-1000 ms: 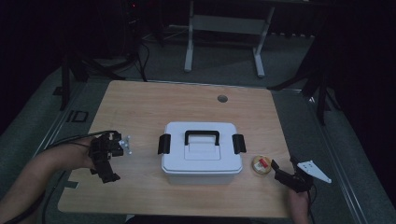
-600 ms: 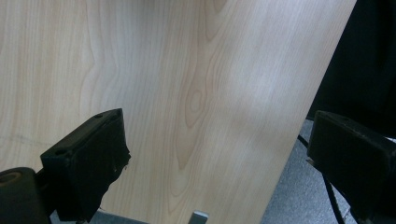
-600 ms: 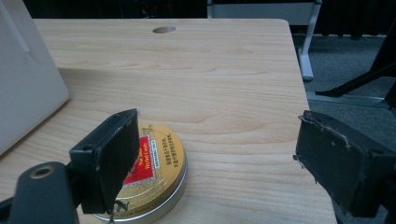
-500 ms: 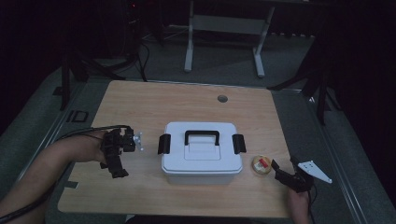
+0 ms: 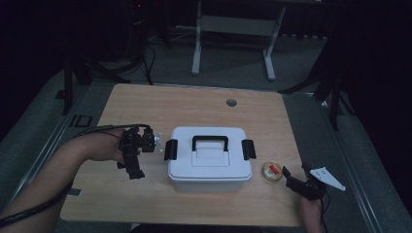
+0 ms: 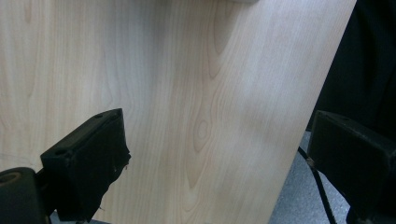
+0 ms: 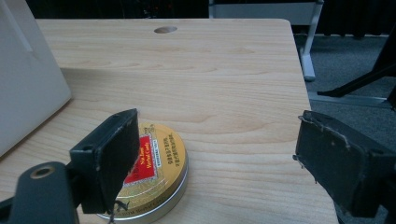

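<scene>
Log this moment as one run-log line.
left gripper: open, beside white box | right gripper: open, near round tin | box latches: closed

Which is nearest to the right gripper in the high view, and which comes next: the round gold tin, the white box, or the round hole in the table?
1. The round gold tin, just to the left of the right gripper.
2. The white box, farther left, at the table's middle.
3. The round hole, near the table's far edge.
</scene>
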{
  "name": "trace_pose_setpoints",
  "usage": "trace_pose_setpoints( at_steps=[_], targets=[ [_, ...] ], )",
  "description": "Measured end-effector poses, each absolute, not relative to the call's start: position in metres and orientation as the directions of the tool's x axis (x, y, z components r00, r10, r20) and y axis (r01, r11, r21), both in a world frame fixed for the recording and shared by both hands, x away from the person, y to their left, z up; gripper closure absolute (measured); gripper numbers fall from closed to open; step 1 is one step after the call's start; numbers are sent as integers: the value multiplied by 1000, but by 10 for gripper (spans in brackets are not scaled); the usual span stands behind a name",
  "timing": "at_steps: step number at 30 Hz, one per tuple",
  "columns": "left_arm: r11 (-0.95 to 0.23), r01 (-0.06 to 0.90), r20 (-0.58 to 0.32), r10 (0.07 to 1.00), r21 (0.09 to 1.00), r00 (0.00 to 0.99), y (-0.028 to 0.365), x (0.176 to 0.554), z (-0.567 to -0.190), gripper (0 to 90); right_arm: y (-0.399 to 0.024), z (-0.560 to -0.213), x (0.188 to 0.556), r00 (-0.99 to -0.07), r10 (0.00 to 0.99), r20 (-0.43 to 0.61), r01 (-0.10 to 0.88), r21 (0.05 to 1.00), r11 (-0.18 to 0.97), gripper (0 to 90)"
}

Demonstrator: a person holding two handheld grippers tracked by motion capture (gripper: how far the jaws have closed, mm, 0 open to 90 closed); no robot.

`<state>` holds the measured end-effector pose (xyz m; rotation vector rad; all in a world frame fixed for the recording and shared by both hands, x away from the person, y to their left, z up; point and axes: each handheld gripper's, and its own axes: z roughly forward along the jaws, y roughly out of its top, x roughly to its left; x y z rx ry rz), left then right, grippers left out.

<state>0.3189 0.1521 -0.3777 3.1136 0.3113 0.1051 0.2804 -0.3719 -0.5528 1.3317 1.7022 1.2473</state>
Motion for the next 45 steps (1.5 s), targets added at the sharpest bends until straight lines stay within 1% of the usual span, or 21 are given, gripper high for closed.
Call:
trace_pose_setpoints(
  at_steps=[2,3,5,7,11,13,17,18,24,35,40,43,45],
  targets=[
    [-982,190,64,191,18,979,150,320,-376,43,-372,-553,280,-286,956,68,354,935,39,134],
    [-981,187,56,189,50,980,147,321,-371,44,-372,-553,280,-286,956,68,354,934,39,133],
    [-980,186,56,190,70,980,142,323,-367,44,-372,-553,280,-286,956,68,354,934,40,134],
    [-982,177,72,182,68,981,137,326,-364,44,-372,-553,281,-287,956,65,353,935,42,134],
    [-983,173,67,177,53,982,130,328,-363,44,-371,-553,281,-291,955,64,358,932,47,135],
    [-988,147,59,150,52,987,112,333,-360,43,-371,-553,281,-292,954,63,358,933,48,135],
    [-989,138,57,142,57,988,105,335,-358,44,-371,-553,281,-293,954,66,357,933,45,135],
    [-987,136,55,140,81,989,97,340,-356,44,-372,-553,281,-298,952,71,356,934,42,135],
    [-991,113,61,117,70,991,78,348,-357,45,-372,-553,280,-303,950,72,357,933,43,135],
    [-993,116,42,117,33,992,64,359,-364,48,-372,-553,280,-304,950,73,357,933,42,135],
    [-994,99,50,102,53,993,58,363,-360,48,-372,-553,280,-304,950,74,357,933,41,135],
    [-993,106,59,109,59,992,57,369,-359,48,-372,-553,280,-305,950,72,357,933,43,135],
    [-989,139,50,142,56,989,57,372,-359,52,-372,-553,280,-305,950,72,357,933,44,135]
  ],
)
